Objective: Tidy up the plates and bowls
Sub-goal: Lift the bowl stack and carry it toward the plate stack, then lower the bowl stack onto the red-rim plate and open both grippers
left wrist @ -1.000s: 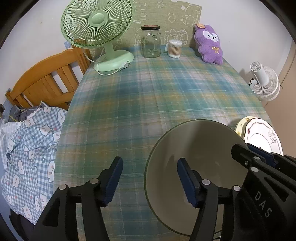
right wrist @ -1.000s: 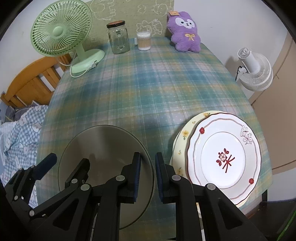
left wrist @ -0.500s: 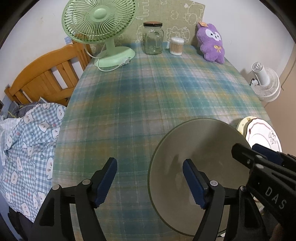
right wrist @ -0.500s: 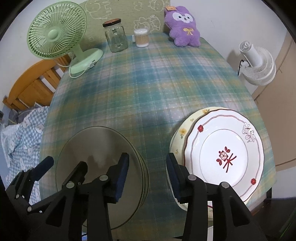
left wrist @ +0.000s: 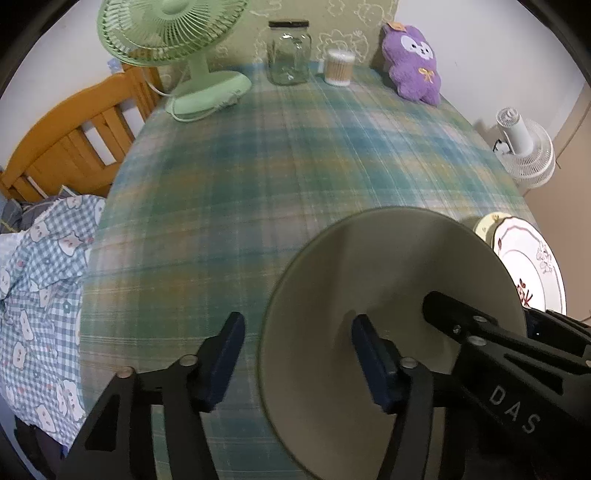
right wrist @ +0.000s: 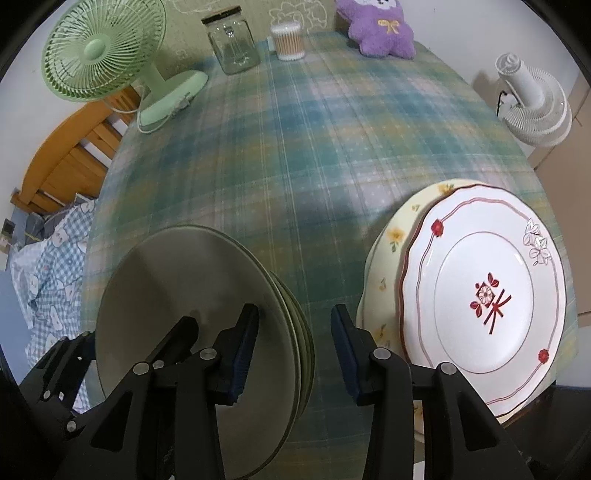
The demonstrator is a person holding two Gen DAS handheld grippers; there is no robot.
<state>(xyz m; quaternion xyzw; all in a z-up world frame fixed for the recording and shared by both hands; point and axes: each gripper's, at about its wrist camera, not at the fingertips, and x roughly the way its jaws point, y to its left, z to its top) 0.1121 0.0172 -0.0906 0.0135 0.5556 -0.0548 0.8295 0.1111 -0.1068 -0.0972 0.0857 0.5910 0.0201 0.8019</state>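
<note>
Two fans (right wrist: pixel 99 55) (right wrist: pixel 532 99), one jar (right wrist: pixel 234 42), one plush (right wrist: pixel 380 29), one swab tub (right wrist: pixel 288 40), two patterned plates (right wrist: pixel 484 295) (right wrist: pixel 388 236), a grey plate stack (right wrist: pixel 192 295) of uncertain number.

Green desk fan (left wrist: pixel 168 33) upper left, glass jar (left wrist: pixel 289 51) and cotton swab tub (left wrist: pixel 339 67) top centre, purple plush (left wrist: pixel 412 64) upper right, white floor fan (left wrist: pixel 526 153) far right, wooden headboard (left wrist: pixel 70 140) left, checked bedding (left wrist: pixel 33 295) lower left.

Plaid table (right wrist: pixel 295 155) carries grey plates (right wrist: pixel 192 295), fan (right wrist: pixel 110 55), jar (right wrist: pixel 232 44).

A home bedroom: wooden bed frame (left wrist: pixel 70 144), plaid-clothed table (left wrist: pixel 295 155), plush toy (left wrist: pixel 412 70), desk fan (left wrist: pixel 173 40).
</note>
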